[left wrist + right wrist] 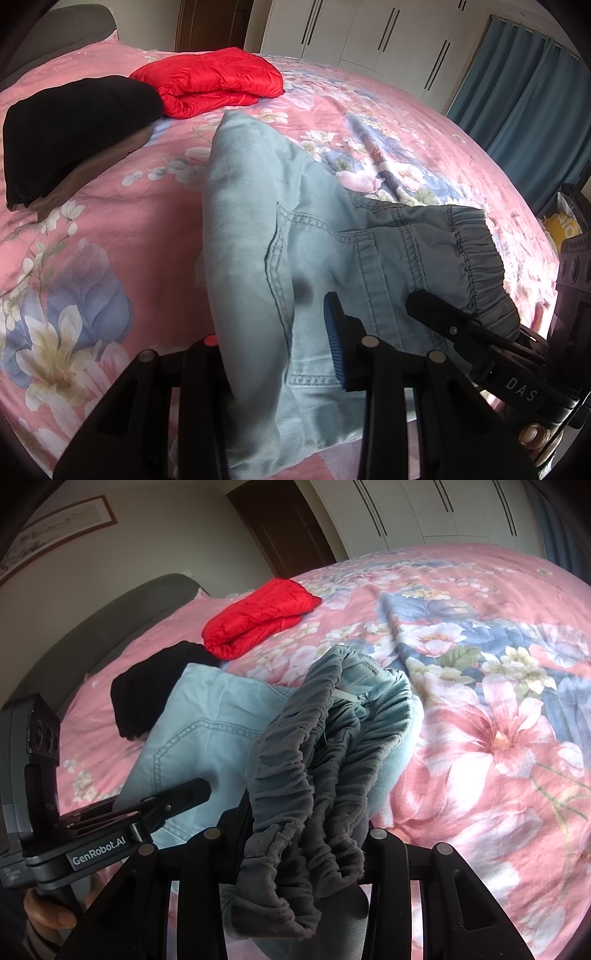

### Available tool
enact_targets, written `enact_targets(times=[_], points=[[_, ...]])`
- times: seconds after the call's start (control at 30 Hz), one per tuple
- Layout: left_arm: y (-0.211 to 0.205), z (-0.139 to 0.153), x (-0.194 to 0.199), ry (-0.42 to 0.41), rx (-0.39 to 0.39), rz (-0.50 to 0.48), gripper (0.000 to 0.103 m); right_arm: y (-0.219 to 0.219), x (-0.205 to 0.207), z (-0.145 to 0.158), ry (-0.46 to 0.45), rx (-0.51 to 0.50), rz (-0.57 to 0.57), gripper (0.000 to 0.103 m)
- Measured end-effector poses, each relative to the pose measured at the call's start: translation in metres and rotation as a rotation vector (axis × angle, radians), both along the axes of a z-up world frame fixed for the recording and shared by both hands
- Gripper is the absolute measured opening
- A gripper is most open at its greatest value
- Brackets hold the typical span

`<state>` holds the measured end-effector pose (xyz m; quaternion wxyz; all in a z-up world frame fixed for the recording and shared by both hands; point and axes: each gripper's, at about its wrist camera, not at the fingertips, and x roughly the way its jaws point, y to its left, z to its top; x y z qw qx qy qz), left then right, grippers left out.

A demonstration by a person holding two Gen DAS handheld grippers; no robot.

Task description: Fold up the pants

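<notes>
pants [258, 206] on bed [110, 229], jacket [210, 79] behind

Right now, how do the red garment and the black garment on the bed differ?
The red garment is shiny, quilted and puffy; the black garment is matte and smooth. The red one lies directly on the bedspread; the black one sits on a brown piece. The red one lies farther from the pants. Both are folded.
</notes>
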<state>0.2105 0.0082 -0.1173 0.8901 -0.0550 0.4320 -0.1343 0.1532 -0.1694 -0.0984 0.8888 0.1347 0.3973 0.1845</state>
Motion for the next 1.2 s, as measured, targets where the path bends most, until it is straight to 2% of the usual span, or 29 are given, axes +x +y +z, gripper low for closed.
enact_targets(times=[1.07,1.2], points=[[0.003,-0.012,0.005,0.04,0.062,0.011,0.034,-0.003,0.005,-0.007,0.044,-0.018,-0.02,0.041],[0.004,-0.014,0.007,0.048,0.065,0.014,0.037,-0.004,0.005,-0.009,0.046,-0.022,-0.021,0.041]])
